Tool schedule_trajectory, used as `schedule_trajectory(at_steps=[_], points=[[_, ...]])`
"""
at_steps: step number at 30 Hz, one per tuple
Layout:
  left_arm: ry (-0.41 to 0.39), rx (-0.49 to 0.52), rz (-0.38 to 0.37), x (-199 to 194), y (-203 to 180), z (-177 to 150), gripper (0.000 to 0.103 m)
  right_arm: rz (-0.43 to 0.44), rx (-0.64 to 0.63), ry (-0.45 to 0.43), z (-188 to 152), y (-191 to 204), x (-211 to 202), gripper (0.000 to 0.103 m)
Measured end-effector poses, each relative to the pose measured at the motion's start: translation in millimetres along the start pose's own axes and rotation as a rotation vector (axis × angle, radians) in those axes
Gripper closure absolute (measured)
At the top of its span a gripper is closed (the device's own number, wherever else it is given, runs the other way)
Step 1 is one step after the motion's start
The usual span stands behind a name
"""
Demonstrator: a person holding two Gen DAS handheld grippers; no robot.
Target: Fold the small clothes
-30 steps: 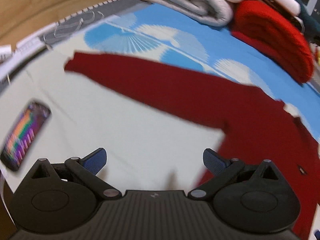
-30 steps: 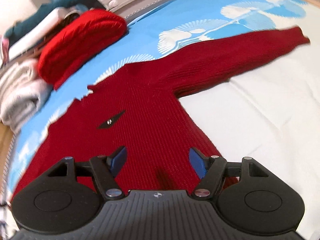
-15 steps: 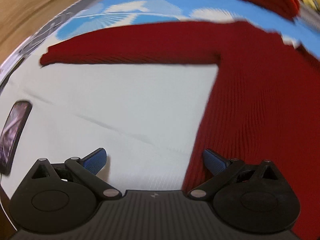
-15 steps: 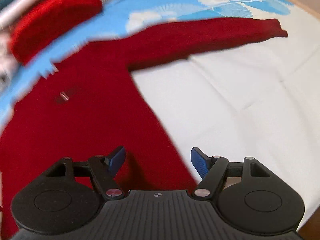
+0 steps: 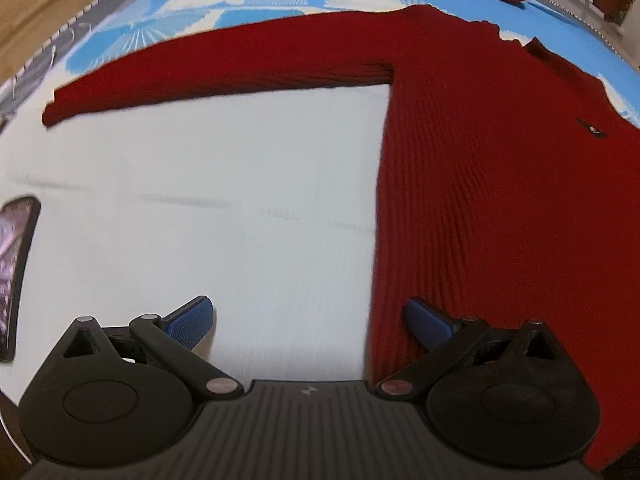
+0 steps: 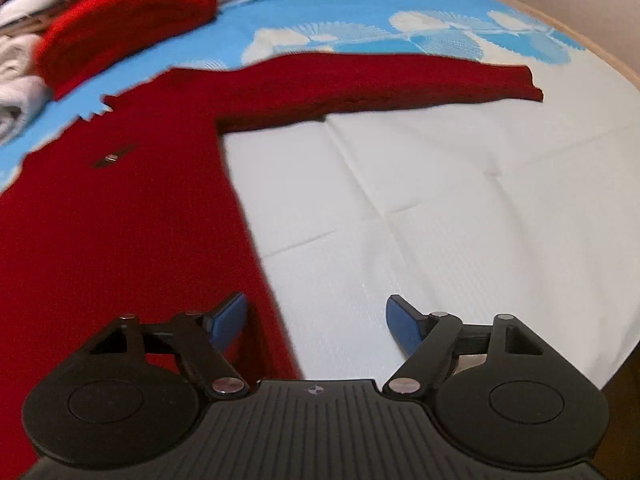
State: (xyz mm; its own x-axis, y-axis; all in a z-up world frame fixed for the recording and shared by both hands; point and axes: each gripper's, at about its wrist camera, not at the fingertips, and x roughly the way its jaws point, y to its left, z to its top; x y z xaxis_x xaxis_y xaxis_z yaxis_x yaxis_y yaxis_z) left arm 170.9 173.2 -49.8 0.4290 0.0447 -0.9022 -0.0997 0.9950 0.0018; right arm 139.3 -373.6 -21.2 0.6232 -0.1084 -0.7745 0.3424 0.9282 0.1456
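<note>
White sheet under red sweater spread flat, left gripper wide open, right gripper opening, both astride its side edges, seemingly untouched

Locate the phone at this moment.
The phone shows only in the left wrist view, at the far left edge on the white sheet, well left of the dark red sweater.

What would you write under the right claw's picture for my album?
Open right claw straddling the side edge of a red sweater spread flat on a white sheet.
</note>
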Motion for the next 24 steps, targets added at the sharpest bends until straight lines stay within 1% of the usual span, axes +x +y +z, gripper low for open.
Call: schedule_trajectory(at_steps=[3,5,8,12,14,17,19,20,24], points=[[-0.018,-0.008,-0.016,-17,-1,-10,0.0,0.053,-0.063,-0.063,-24,3,-32,0.026],[-0.025,-0.034,-0.036,-27,0,-23,0.0,0.072,-0.105,-0.061,-41,4,-46,0.026],[-0.009,-0.061,-0.048,-35,1,-44,0.0,0.059,-0.171,-0.042,-66,5,-59,0.026],[-0.025,-0.083,-0.037,-49,-4,-70,0.0,0.026,-0.286,-0.08,-90,5,-73,0.029],[-0.044,-0.093,-0.026,-57,-5,-81,0.0,0.017,-0.316,-0.087,-98,3,-76,0.029],[-0.069,-0.099,0.006,-64,-11,-94,0.0,-0.01,-0.332,-0.056,-105,-5,-71,0.029],[-0.084,-0.09,0.035,-70,-16,-103,0.0,-0.014,-0.343,-0.021,-111,-7,-69,0.029],[-0.09,-0.084,0.042,-72,-18,-107,0.0,-0.012,-0.352,-0.003,-114,-8,-68,0.029],[-0.104,-0.064,0.052,-77,-26,-119,0.0,-0.02,-0.373,0.02,-122,-7,-65,0.029]])
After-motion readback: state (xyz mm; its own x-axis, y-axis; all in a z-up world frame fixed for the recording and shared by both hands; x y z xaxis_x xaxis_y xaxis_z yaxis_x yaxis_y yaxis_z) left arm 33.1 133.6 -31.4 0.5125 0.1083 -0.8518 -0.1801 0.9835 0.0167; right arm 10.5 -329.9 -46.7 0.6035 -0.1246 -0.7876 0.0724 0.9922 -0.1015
